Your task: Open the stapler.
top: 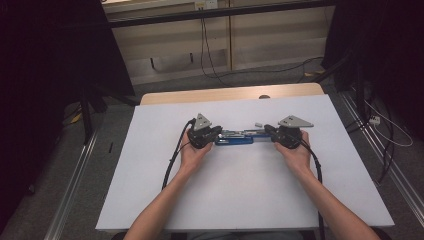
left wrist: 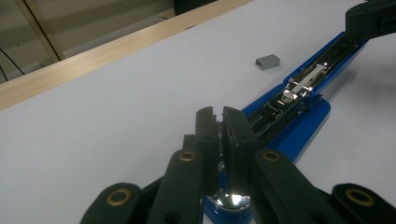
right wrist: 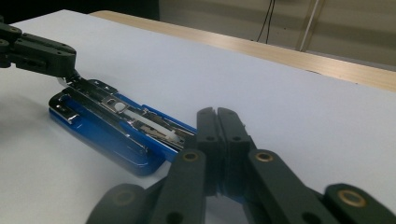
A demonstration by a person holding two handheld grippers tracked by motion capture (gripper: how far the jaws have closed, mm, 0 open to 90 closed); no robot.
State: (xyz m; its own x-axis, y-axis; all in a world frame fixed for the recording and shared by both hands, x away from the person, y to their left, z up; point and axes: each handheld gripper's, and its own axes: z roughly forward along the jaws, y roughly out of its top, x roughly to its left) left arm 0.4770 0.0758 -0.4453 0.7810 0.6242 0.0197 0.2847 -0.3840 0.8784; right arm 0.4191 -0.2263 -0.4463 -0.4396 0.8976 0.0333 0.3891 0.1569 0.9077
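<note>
A blue stapler (top: 235, 138) lay opened flat on the white counter (top: 240, 200), stretched between the two hand-held grippers. The left hand-held gripper (left wrist: 225, 122) pinched one end, jaws nearly together; the right hand-held gripper (right wrist: 217, 122) pinched the other. Its open metal channel faced up. A staple block (left wrist: 268, 61) lay loose just beyond it.

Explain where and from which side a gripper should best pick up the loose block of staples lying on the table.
Probably across the staple block's two long flat sides, coming straight down from above: it lies low and flat on the white table, apart from the opened blue stapler, with free space all around.
</note>
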